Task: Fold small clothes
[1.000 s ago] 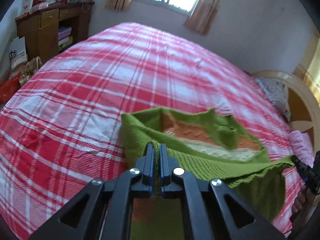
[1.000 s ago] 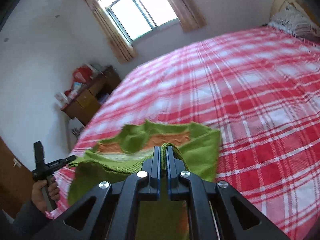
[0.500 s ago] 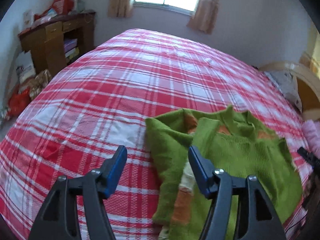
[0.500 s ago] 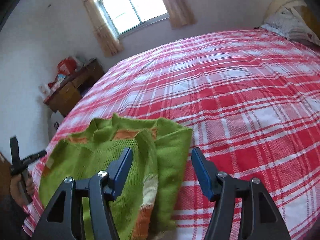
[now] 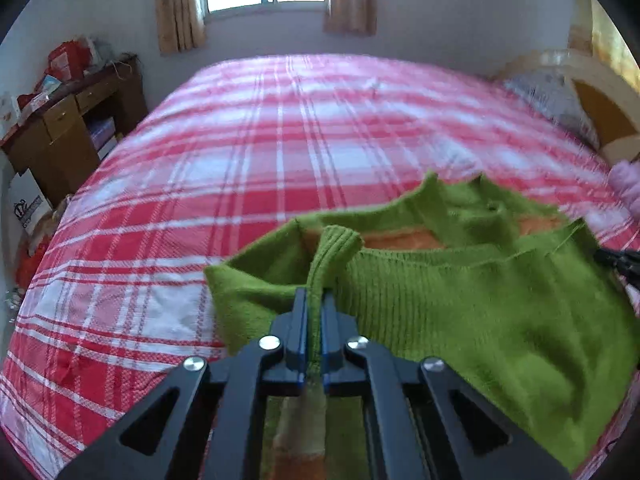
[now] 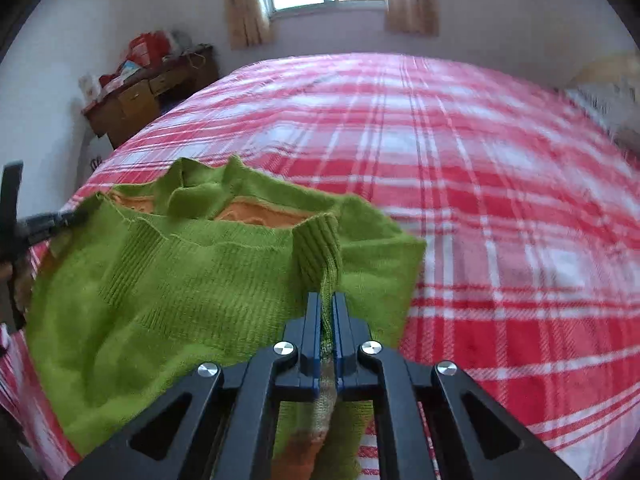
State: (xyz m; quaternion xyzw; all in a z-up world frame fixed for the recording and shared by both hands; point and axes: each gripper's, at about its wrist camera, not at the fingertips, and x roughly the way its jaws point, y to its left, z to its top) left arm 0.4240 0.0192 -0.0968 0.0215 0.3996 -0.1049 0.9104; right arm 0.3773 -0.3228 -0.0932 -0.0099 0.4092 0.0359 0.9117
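We hold both grippers tilted downward over the bed (image 5: 280, 152). Our left gripper (image 5: 314, 312) pinches a ribbed edge of the one green sweater (image 5: 480, 312), which lies at five o'clock in its view. Our right gripper (image 6: 327, 316) clamps another ribbed edge, the sweater (image 6: 180, 280) spreading toward nine o'clock.

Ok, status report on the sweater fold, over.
Left hand-held gripper and right hand-held gripper both shut on green sweater. Ribbed edge lifted over plaid bedspread. Nothing in the way.
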